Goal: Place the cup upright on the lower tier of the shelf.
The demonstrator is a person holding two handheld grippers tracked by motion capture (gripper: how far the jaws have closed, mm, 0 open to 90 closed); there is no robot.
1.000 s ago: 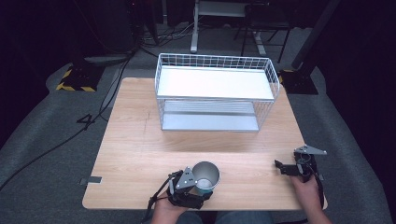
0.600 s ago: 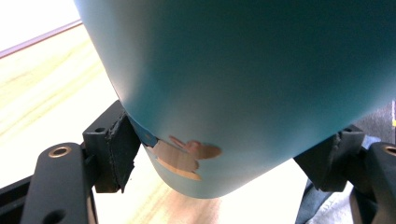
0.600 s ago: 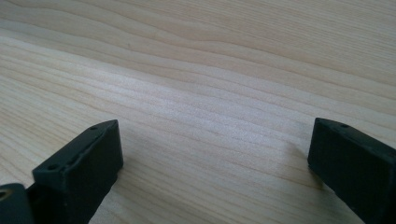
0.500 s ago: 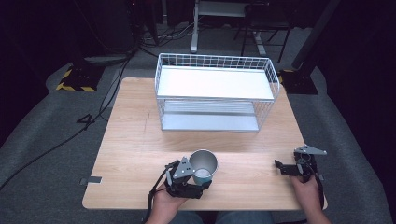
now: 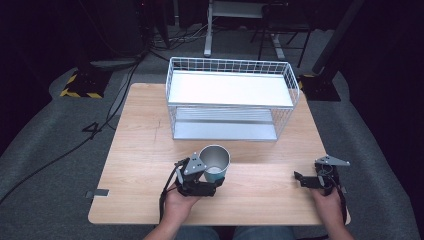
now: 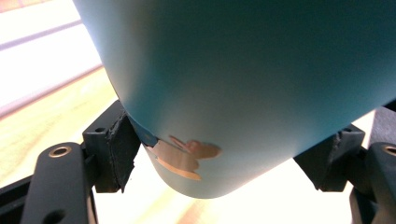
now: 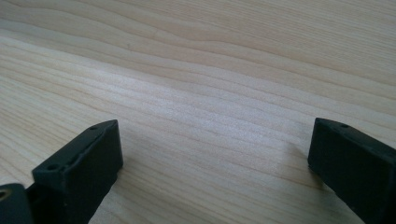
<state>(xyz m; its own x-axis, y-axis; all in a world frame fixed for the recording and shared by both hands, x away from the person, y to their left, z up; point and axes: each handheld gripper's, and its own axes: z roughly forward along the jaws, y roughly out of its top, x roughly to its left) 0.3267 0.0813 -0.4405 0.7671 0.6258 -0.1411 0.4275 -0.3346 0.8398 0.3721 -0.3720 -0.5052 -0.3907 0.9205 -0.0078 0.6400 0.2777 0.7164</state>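
cup (image 6: 243, 84) top cropped, copper mark (image 6: 184, 156) perhaps a butterfly

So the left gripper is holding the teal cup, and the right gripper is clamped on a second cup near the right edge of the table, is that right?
Not quite. The left gripper does hold the teal cup, but the right gripper holds nothing: the right gripper view shows its jaws standing open with only bare wooden table between them. It does sit near the table's right edge.

A white two-tier wire rack (image 5: 231, 100) stands at the far side of the light wooden table (image 5: 140, 135), above grey carpet (image 5: 45, 150).
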